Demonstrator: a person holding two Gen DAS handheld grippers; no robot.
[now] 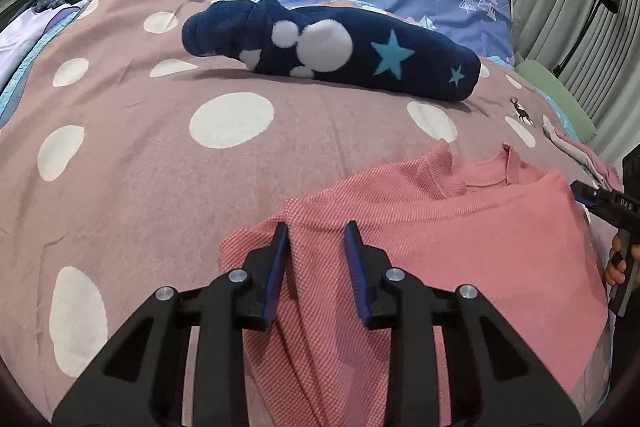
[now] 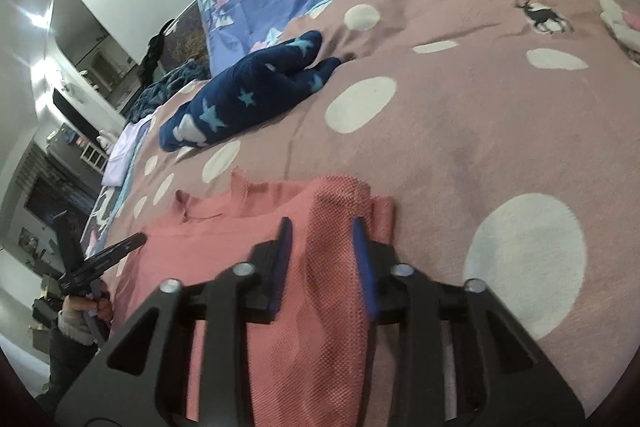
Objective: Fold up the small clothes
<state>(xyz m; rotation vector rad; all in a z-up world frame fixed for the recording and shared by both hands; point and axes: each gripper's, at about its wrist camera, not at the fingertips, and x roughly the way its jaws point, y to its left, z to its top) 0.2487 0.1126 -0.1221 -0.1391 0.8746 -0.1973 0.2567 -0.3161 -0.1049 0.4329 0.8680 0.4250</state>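
In the left wrist view, my left gripper hangs low over the near left part of the pink knit top, which lies neck-away on the dotted bedspread. The jaws stand partly apart with a flat strip of fabric showing between them. I don't see the pads pressing on it, so I judge nothing is gripped on this side yet. At the right edge, the right gripper reaches in at the top's far shoulder, which makes sense for working both sides together. A navy star-patterned fleece garment sits well apart near the pillow end, probably waiting its turn.

In the right wrist view, the right gripper straddles a raised ridge of the top along its right edge. The doubled cloth fills the narrow gap between the pads, so I read it as pinched shut on that fold. The fold looks ready to be carried inward. The bedspread beyond is bare apart from its dots and a deer motif.
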